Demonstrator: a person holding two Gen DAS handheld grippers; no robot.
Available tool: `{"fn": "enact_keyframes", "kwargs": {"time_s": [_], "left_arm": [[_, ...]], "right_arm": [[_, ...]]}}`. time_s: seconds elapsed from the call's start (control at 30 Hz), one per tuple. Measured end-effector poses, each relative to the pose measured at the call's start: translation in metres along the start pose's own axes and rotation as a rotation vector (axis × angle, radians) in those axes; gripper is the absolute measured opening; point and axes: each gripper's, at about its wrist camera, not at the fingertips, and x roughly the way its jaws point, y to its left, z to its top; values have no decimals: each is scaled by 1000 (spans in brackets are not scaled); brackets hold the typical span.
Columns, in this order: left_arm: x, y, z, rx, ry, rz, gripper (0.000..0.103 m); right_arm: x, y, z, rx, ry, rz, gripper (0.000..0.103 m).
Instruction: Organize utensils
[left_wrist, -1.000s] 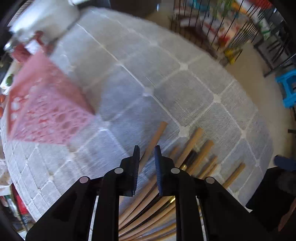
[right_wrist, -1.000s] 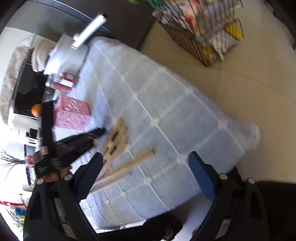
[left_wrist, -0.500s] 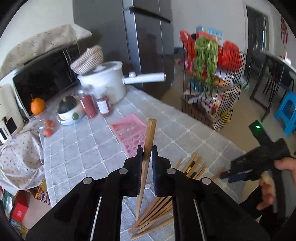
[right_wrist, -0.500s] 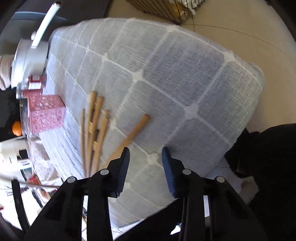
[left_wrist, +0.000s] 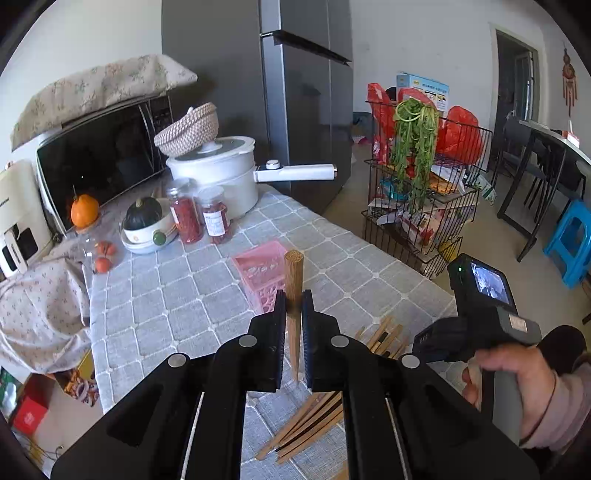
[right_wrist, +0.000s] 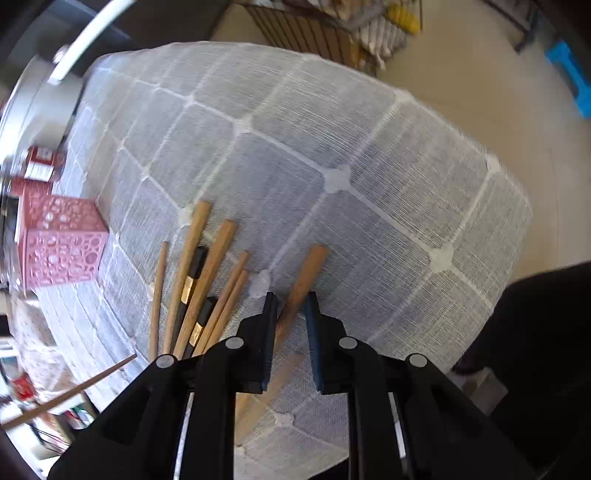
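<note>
My left gripper (left_wrist: 293, 297) is shut on a wooden chopstick (left_wrist: 293, 267), held upright above the table in front of the pink perforated holder (left_wrist: 258, 264). Below it lies a pile of chopsticks (left_wrist: 306, 421). In the right wrist view my right gripper (right_wrist: 291, 306) points down at the table, its jaws closing on either side of a lone chopstick (right_wrist: 310, 266) that still lies flat on the cloth. To its left are the remaining chopsticks (right_wrist: 207, 266) and, beyond them, the pink holder (right_wrist: 59, 243). The left-held chopstick (right_wrist: 74, 391) shows at the lower left.
The table wears a grey checked cloth (right_wrist: 332, 129). At its far end stand a white pot (left_wrist: 221, 170) with a long handle, two red jars (left_wrist: 201, 216), a bowl with a squash (left_wrist: 147, 225) and a microwave (left_wrist: 99, 158). A wire rack (left_wrist: 417, 206) stands on the floor beyond.
The left gripper shut on a chopstick, lifted it off the pile and tilted up toward the room. The right gripper moved down over the lone chopstick and its wide jaws narrowed around it.
</note>
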Motion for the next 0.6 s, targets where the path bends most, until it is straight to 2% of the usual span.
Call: {"fn": "enact_keyframes", "kwargs": {"time_s": [0.17,0.33,0.43,0.6], "left_arm": [[-2,4,0,-26,2,10,8],[-1,7,1,-54,9,14,8],[1,7,0,-61,16,20,8],[5,9,1,-81,28,30,8]], "right_arm": [[-6,8,0,-26,-51,70,8],[1,21,2,-11,-32,158,8],[0,29,-1,-30,-37,190,8],[-9,35,4,-110,-95,211,8]]}}
